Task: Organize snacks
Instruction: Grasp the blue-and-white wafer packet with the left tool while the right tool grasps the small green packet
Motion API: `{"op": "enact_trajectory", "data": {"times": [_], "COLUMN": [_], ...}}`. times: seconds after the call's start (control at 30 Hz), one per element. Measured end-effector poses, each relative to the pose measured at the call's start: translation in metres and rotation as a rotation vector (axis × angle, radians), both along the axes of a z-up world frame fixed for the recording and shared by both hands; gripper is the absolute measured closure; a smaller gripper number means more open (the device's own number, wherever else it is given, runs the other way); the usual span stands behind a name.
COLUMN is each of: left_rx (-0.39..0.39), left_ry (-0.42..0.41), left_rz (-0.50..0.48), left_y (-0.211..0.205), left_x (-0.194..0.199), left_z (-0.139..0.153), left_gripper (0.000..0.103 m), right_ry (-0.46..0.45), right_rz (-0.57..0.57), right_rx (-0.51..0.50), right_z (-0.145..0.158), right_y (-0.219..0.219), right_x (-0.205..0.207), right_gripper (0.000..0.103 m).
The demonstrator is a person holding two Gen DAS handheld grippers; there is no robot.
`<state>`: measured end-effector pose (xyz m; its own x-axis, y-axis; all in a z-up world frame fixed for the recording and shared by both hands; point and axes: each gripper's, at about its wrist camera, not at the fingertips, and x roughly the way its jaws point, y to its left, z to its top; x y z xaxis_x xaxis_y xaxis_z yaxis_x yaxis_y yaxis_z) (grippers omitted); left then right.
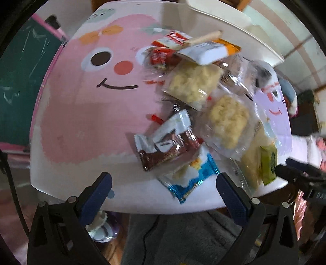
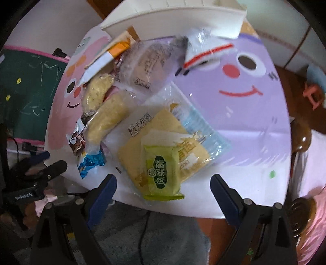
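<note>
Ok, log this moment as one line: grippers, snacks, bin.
left gripper: open, empty | right gripper: open, empty | snack pile: loose on table | green packet: nearest right gripper | white bin: behind pile

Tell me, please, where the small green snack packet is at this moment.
In the right wrist view the green packet lies near the table's front edge, on top of a larger clear-wrapped yellow cake, between the open fingers of the right gripper.
</note>
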<state>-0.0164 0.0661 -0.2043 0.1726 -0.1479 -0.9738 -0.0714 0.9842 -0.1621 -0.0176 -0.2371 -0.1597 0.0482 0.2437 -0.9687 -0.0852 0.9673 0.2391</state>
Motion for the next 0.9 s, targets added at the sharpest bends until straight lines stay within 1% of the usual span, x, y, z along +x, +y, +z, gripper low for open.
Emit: {"op": "enact_trajectory", "data": {"times": [0.07, 0.13, 0.2, 0.3, 0.33, 0.43, 0.47, 0.53, 0.57, 0.8, 0.83, 0.9], "left_rx": [0.016, 0.055, 0.077, 0.073, 0.07, 0.082, 0.087, 0.086, 0.086, 0.093, 0.094, 0.112], "left_ry": [-0.011, -0.006, -0.005, -0.005, -0.002, 0.002, 0.004, -0.001, -0.002, 0.021, 0.022, 0.007], "left_rz": [-0.002, -0.035, -0.072, -0.152, -0.181, -0.279, -0.301, -0.315, -0.315, -0.319, -0.323, -0.336], "left_y": [0.001, -0.002, -0.009, -0.026, -0.032, -0.056, -0.062, -0.069, -0.071, -0.082, -0.085, -0.093], "left_x": [0.001, 0.001, -0.002, -0.013, -0.016, -0.024, -0.026, -0.027, -0.026, -0.013, -0.009, -0.009], "left_z": [-0.004, -0.009, -0.011, -0.012, -0.012, -0.016, -0.018, -0.022, -0.024, -0.046, -0.048, -0.048], "left_gripper": [0.002, 0.003, 0.005, 0.009, 0.011, 0.022, 0.023, 0.023, 0.023, 0.023, 0.023, 0.023], "right_ry": [0.033, 0.067, 0.094, 0.106, 0.11, 0.125, 0.131, 0.136, 0.136, 0.081, 0.069, 0.036], "right_rz": [-0.022, -0.045, -0.067, -0.082, -0.088, -0.105, -0.114, -0.123, -0.124, -0.127, -0.119, -0.113], "right_rx": [0.005, 0.026, 0.038, 0.037, 0.034, 0.018, 0.013, -0.002, -0.004, -0.048, -0.055, -0.063], "right_z": [-0.01, -0.02, -0.029, -0.034, -0.036, -0.041, -0.043, -0.048, -0.05, -0.05, -0.049, -0.044], "right_y": [0.0, -0.001, -0.001, 0.001, 0.002, 0.007, 0.007, 0.01, 0.01, 0.021, 0.023, 0.025], "right_x": [0.003, 0.005, 0.005, 0.006, 0.007, 0.013, 0.015, 0.019, 0.018, 0.03, 0.031, 0.032], "right_gripper": [0.009, 0.009, 0.009, 0.009, 0.009, 0.009, 0.009, 0.009, 0.007, 0.007, 0.007, 0.013]}}
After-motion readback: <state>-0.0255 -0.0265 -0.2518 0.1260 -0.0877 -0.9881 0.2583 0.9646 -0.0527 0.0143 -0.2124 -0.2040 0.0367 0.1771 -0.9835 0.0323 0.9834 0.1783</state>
